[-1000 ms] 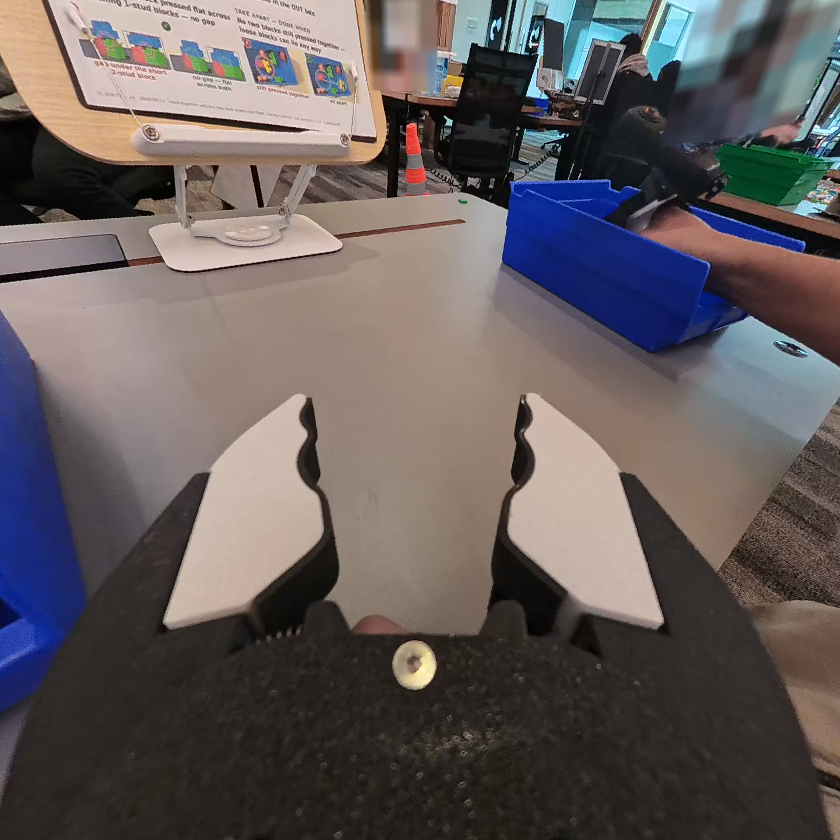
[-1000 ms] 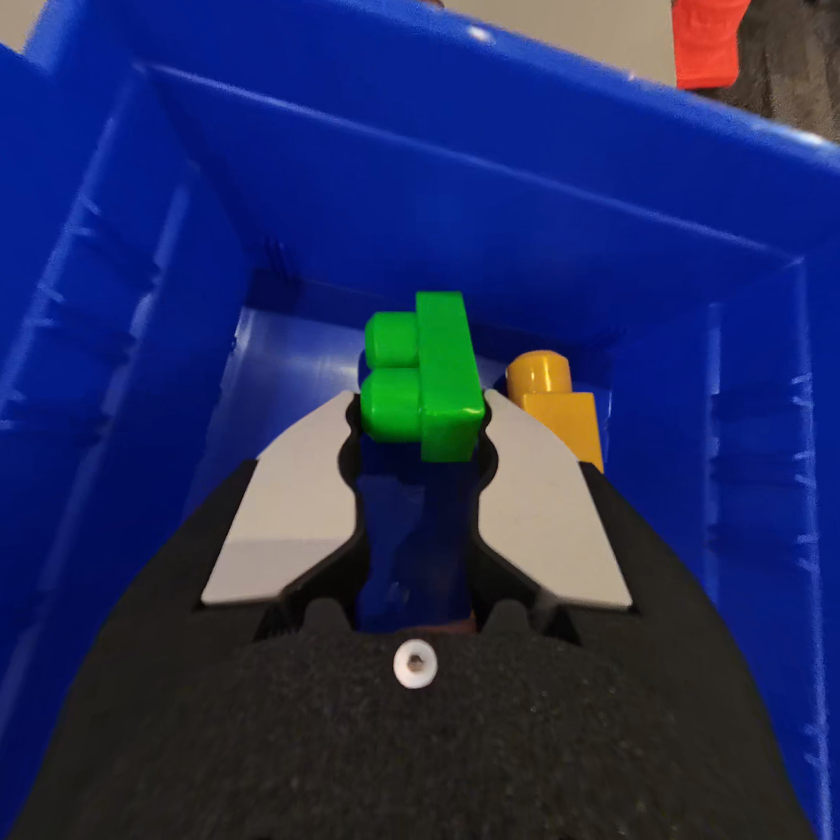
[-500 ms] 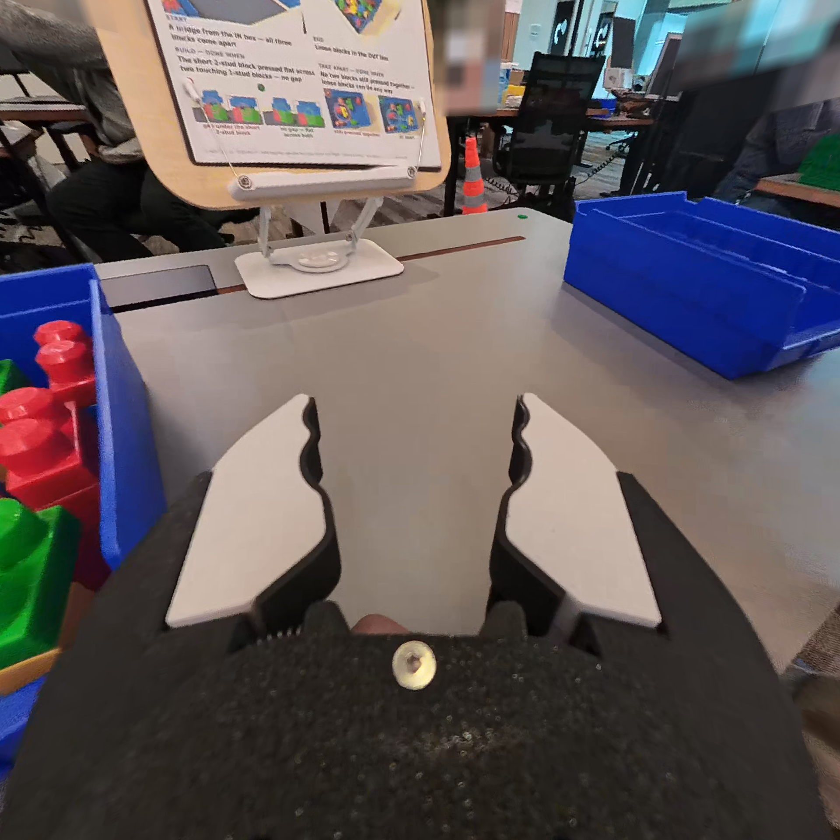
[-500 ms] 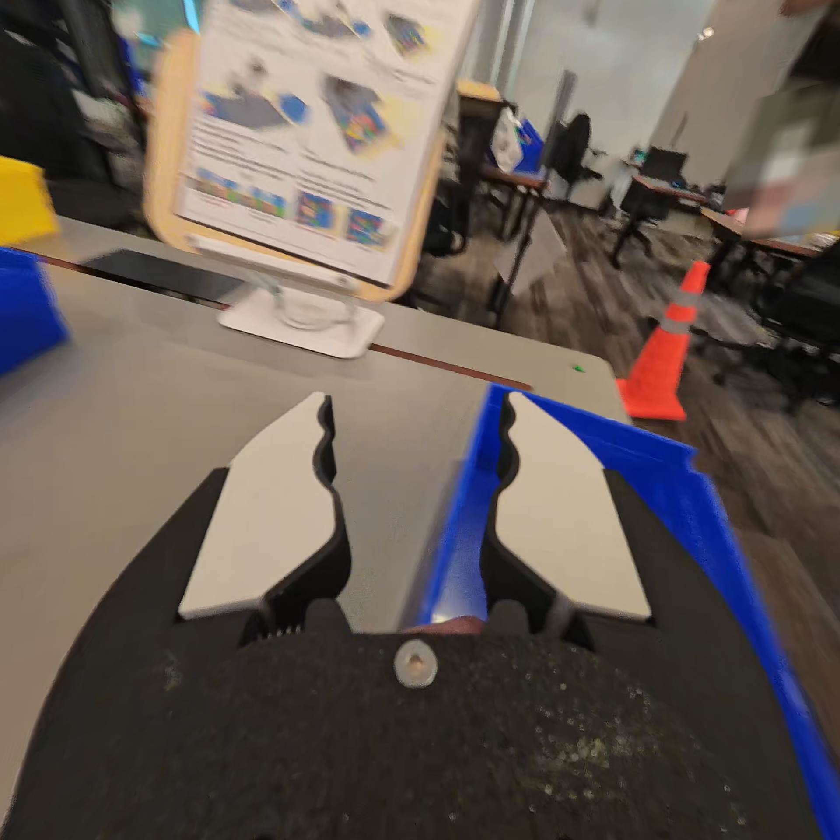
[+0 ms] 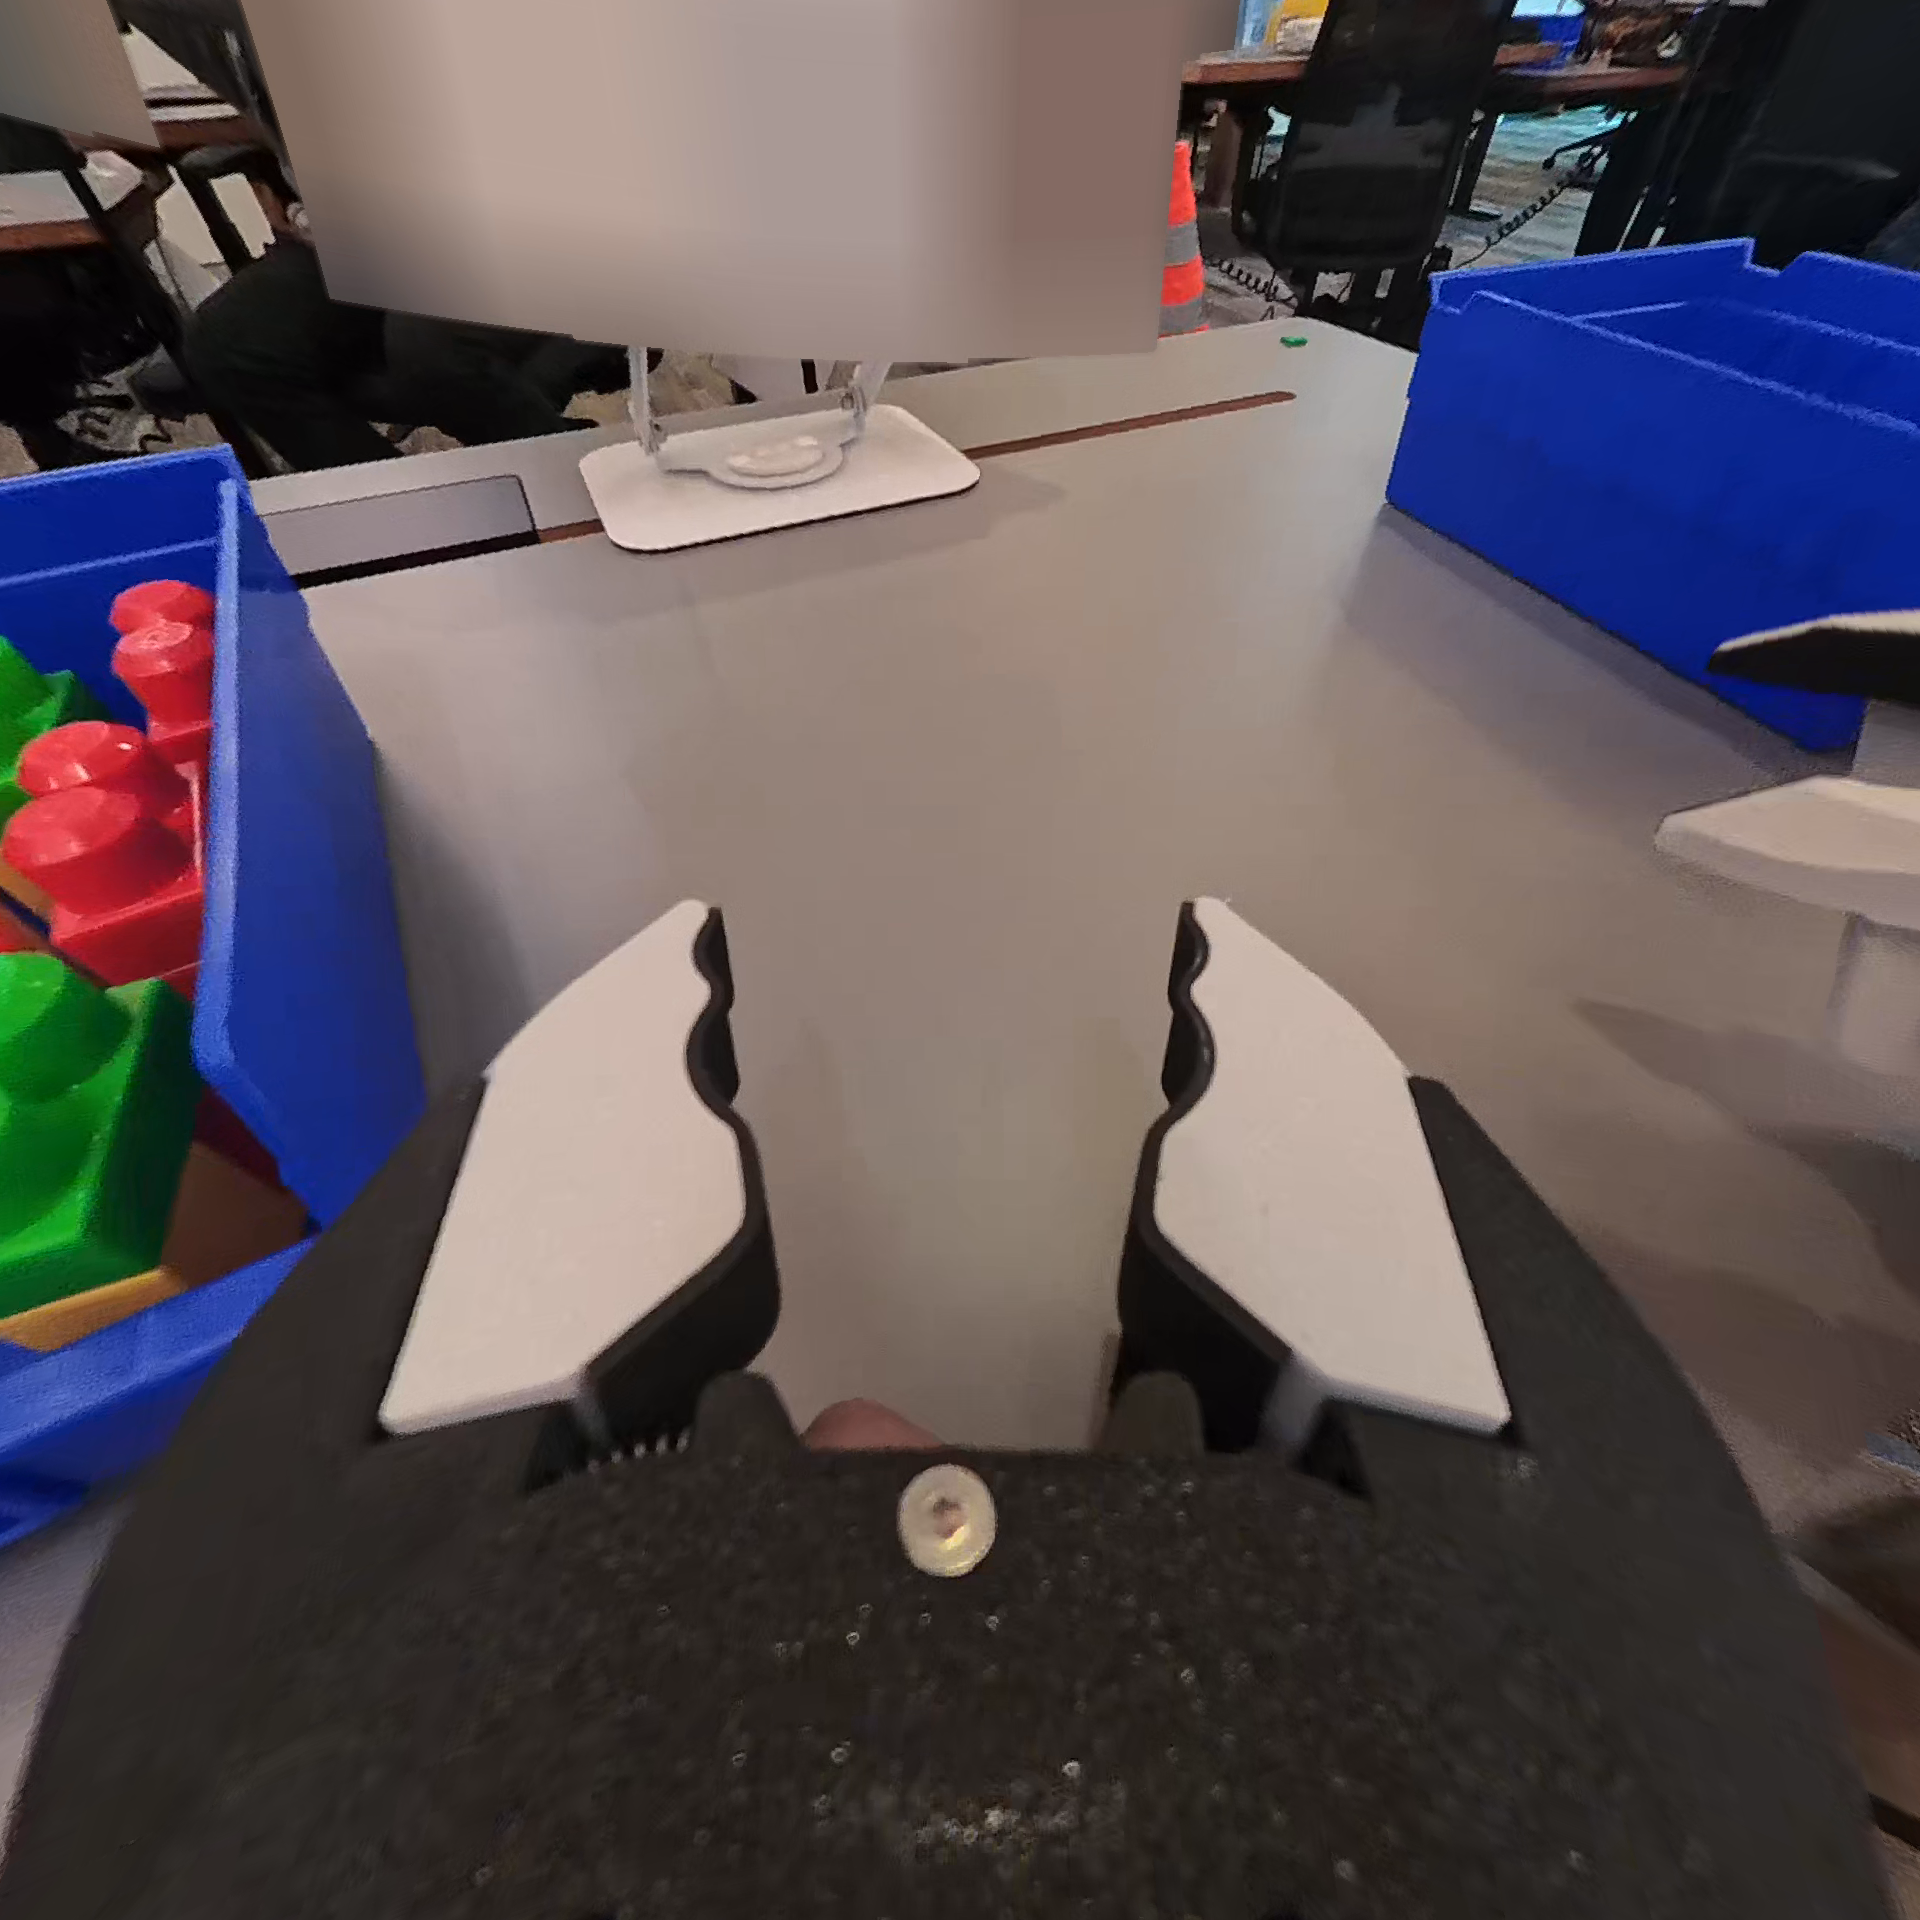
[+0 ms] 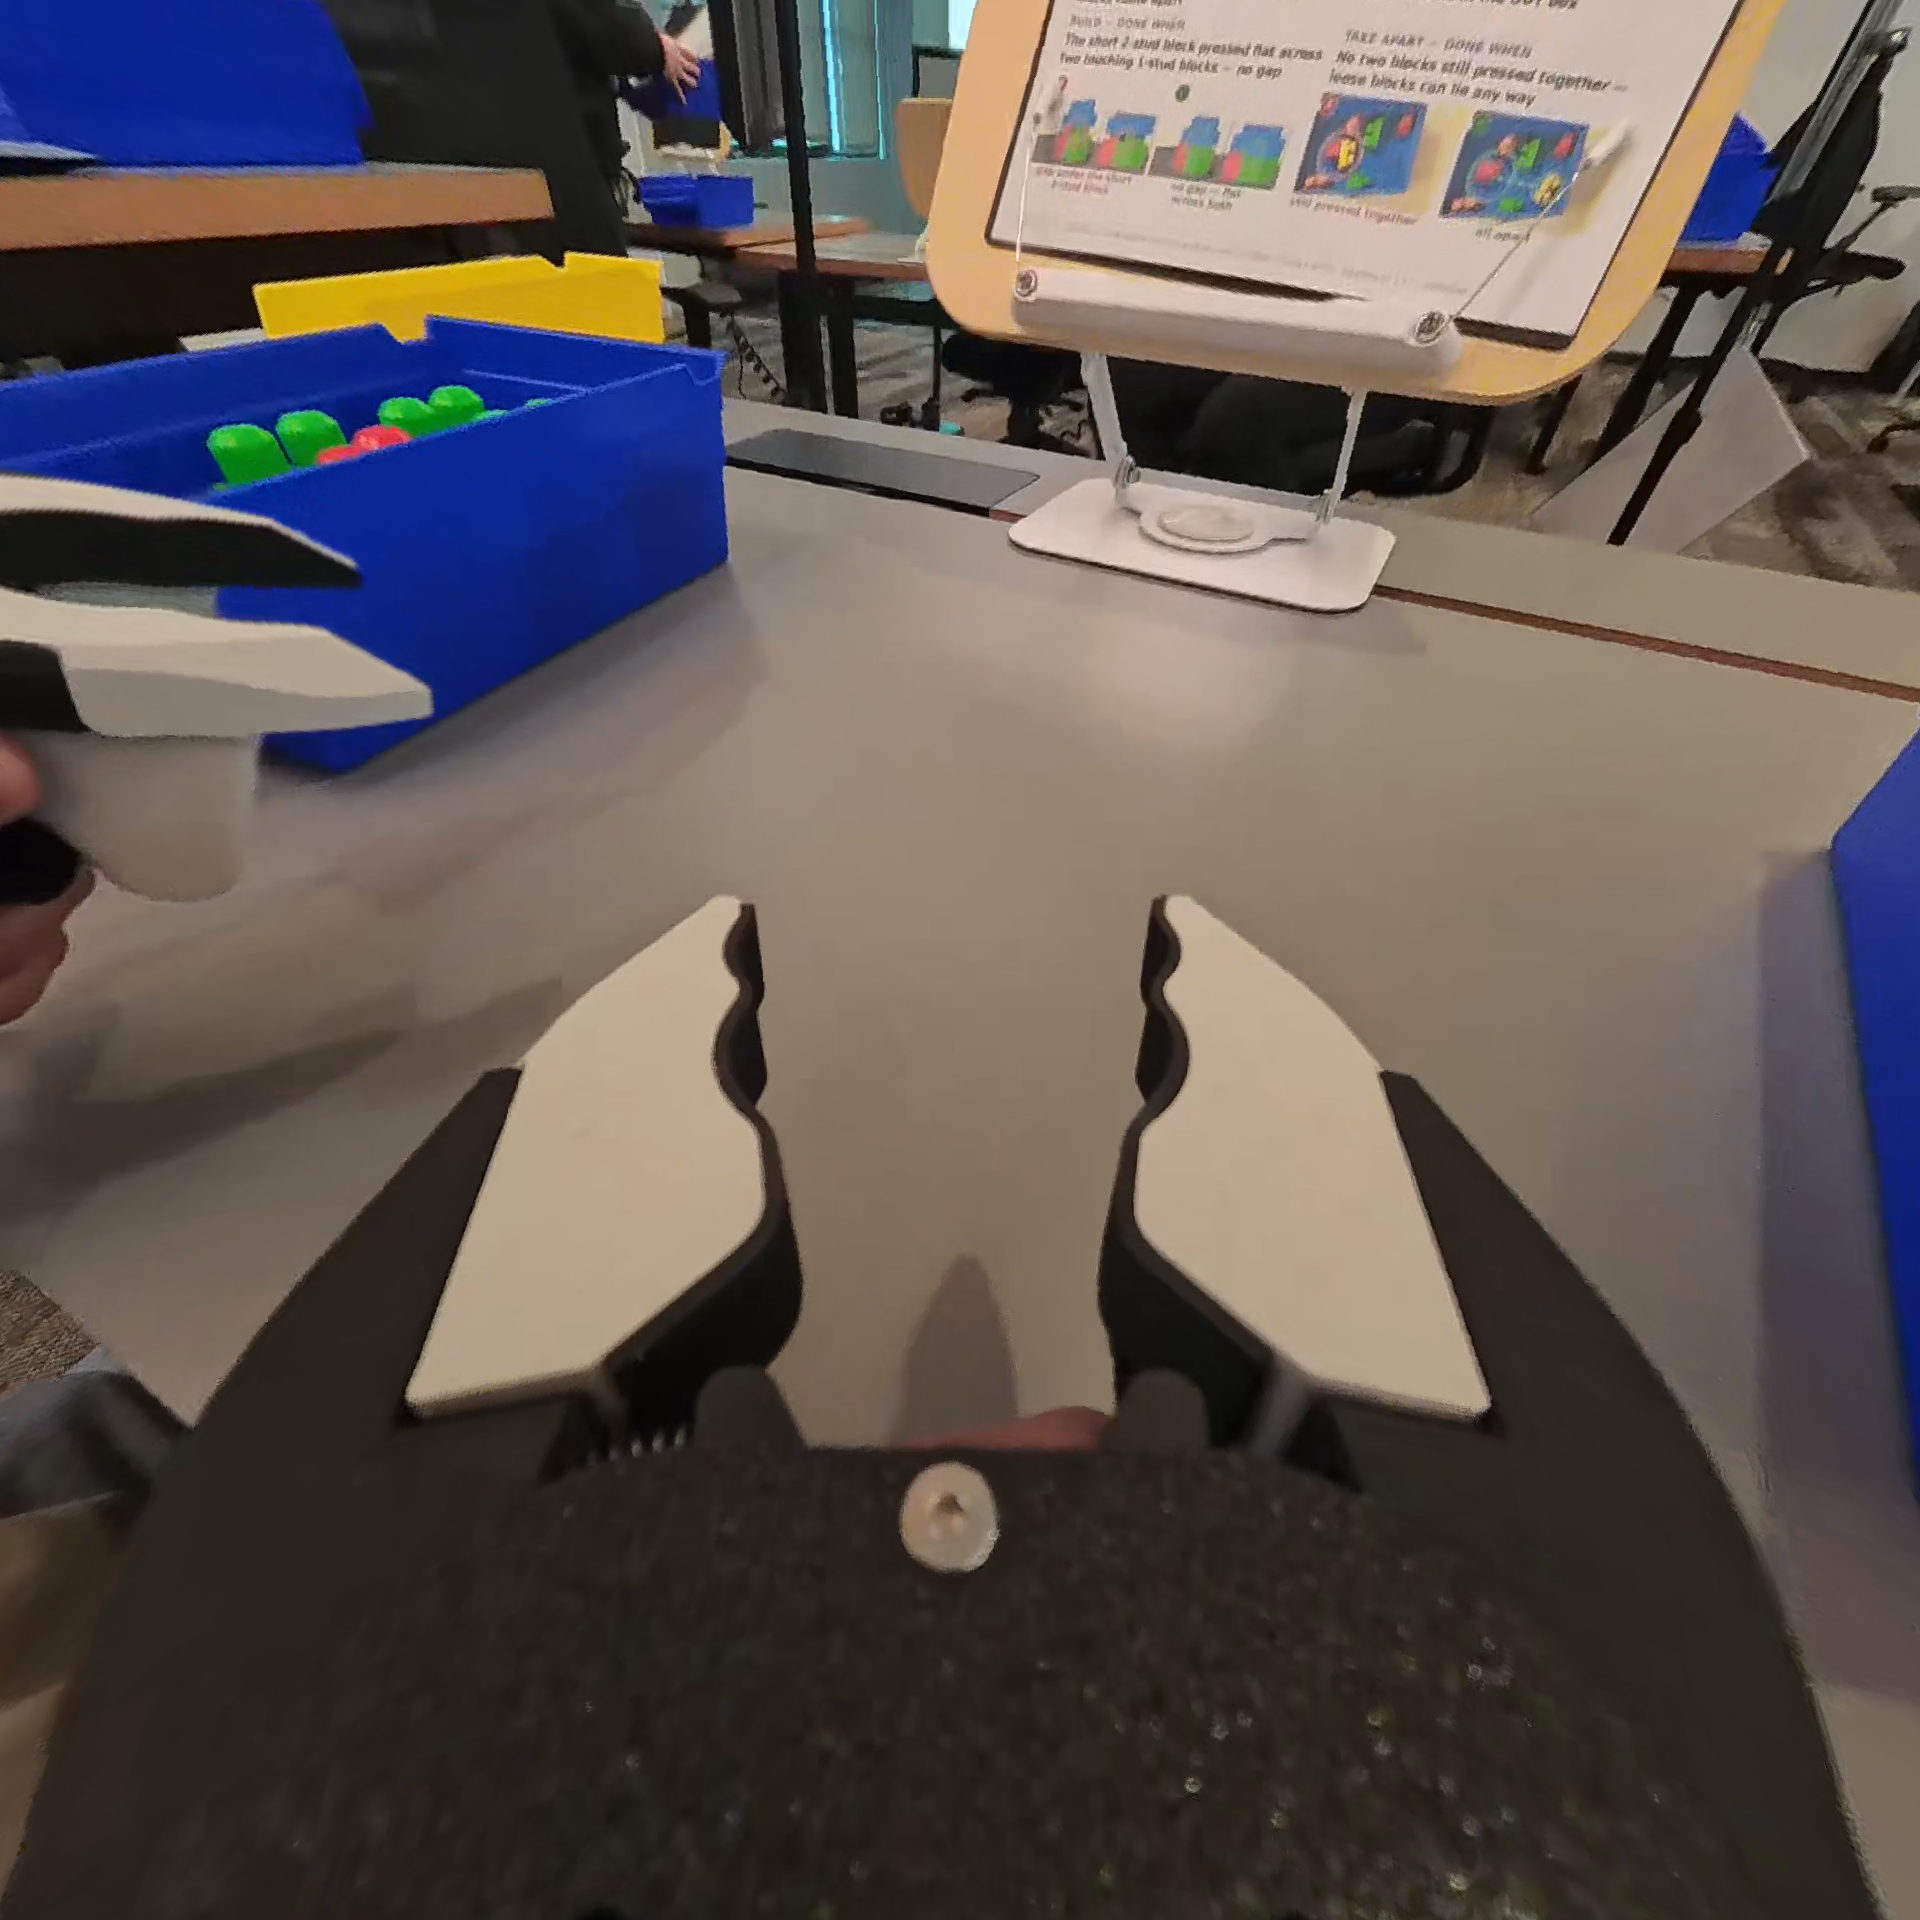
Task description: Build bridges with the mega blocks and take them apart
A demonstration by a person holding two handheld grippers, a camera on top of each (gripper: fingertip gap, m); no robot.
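Observation:
My left gripper (image 5: 951, 935) is open and empty over the bare grey table (image 5: 935, 727). A blue bin (image 5: 281, 883) at its left holds red blocks (image 5: 104, 831) and a green block (image 5: 73, 1122). My right gripper (image 6: 951, 925) is open and empty over the same table (image 6: 1039, 779). The left bin also shows in the right wrist view (image 6: 468, 520) with green studs (image 6: 281, 442) and red studs (image 6: 369, 442) inside. Each gripper shows at the edge of the other's view: the right gripper (image 5: 1818, 748), the left gripper (image 6: 364, 634). A second blue bin (image 5: 1662, 468) stands at the right, its contents hidden.
An instruction board on a white stand (image 6: 1205, 540) stands at the table's far side. The right bin's edge (image 6: 1881, 987) is close to my right gripper. A yellow bin (image 6: 468, 296) sits behind the left bin. An orange cone (image 5: 1179, 260) and chairs lie beyond the table.
My right gripper let go of the green block in the right bin, rose out and swung left over the table, now open. My left gripper turned left, bringing the left bin into view.

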